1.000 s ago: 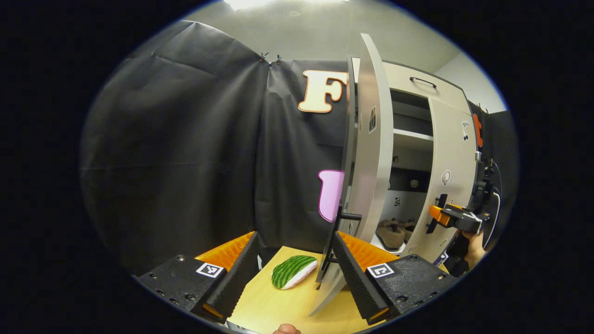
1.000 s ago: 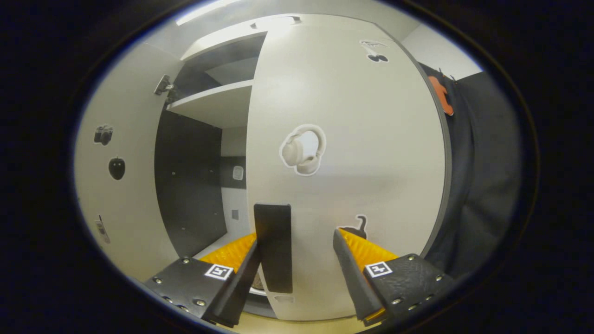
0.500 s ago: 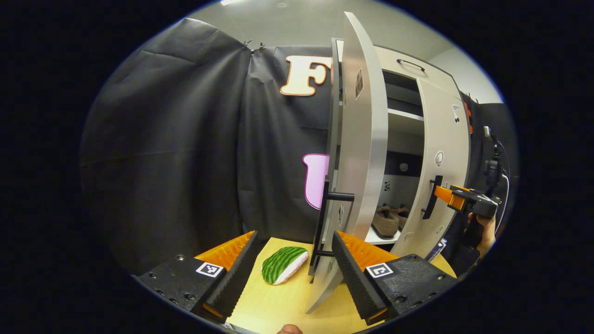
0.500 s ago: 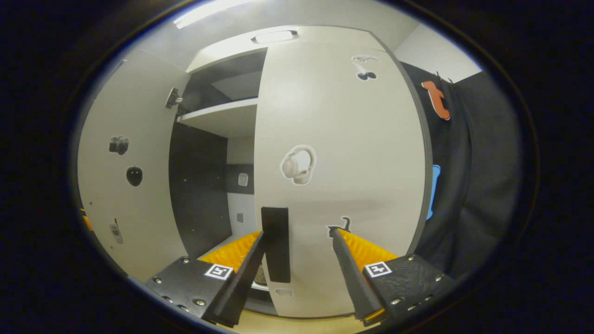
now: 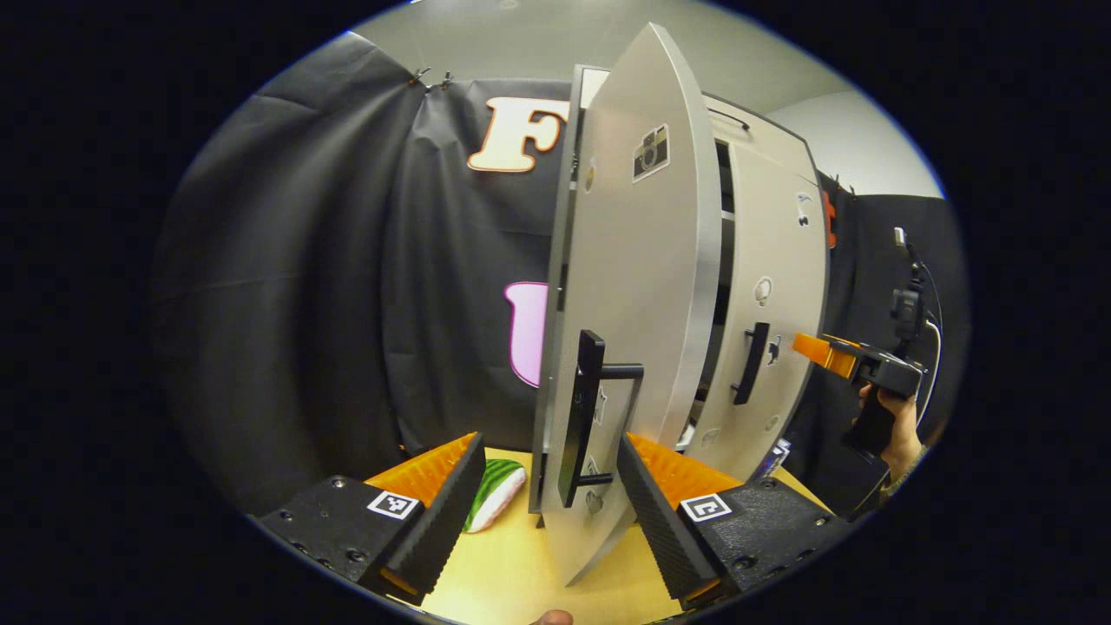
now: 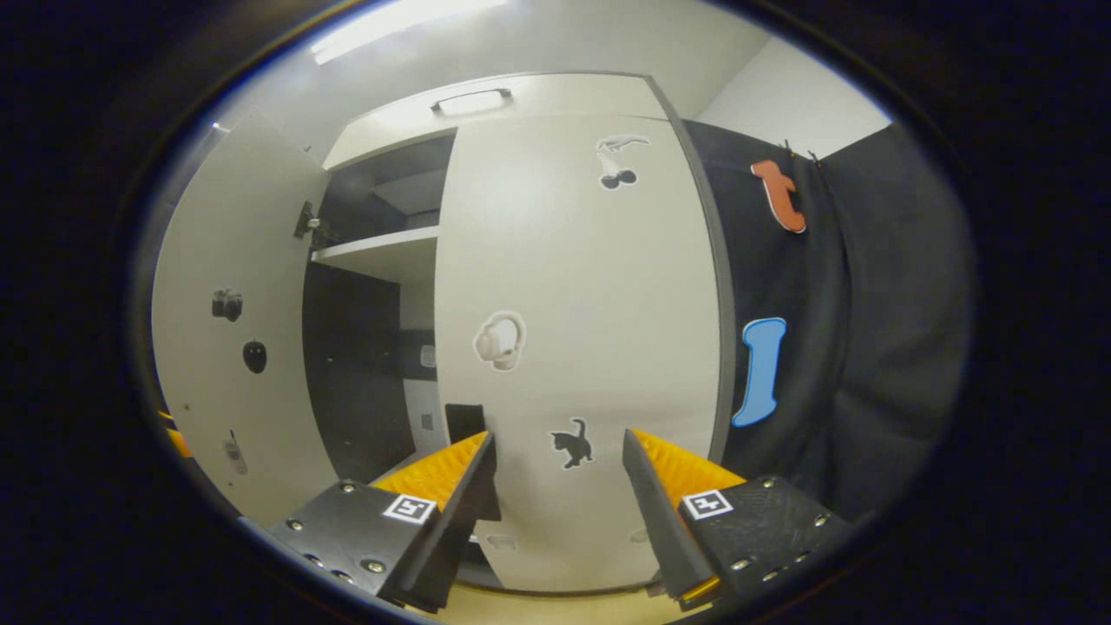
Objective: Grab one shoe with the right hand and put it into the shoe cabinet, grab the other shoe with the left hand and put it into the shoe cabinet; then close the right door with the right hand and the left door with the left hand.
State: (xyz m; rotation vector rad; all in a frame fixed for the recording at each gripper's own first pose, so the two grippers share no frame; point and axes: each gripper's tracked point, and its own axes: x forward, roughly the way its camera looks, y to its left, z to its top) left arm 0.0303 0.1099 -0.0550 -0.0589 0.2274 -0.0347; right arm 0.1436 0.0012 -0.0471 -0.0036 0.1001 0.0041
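Left gripper view: wooden tabletop [image 5: 512, 573], black cloth wall [image 5: 304, 286], cabinet [image 6: 486, 95] seemingly ajar; both grippers' jaws released.

Staged recording booth, not a real home.

Black cloth [image 5: 304, 286] hangs as the wall on both sides, clipped at the top, with a plain white room wall [image 5: 868, 156] and ceiling above it. A pale shoe cabinet [image 6: 573, 347] with stickers on its doors stands on a light wooden table [image 5: 512, 573], so it's a scaled prop setup. A ceiling light [image 6: 399, 22] gives flat indoor lighting. A person's hand [image 5: 894, 430] holds a handheld gripper rig with a cable running off it, typical of a data-collection lab.
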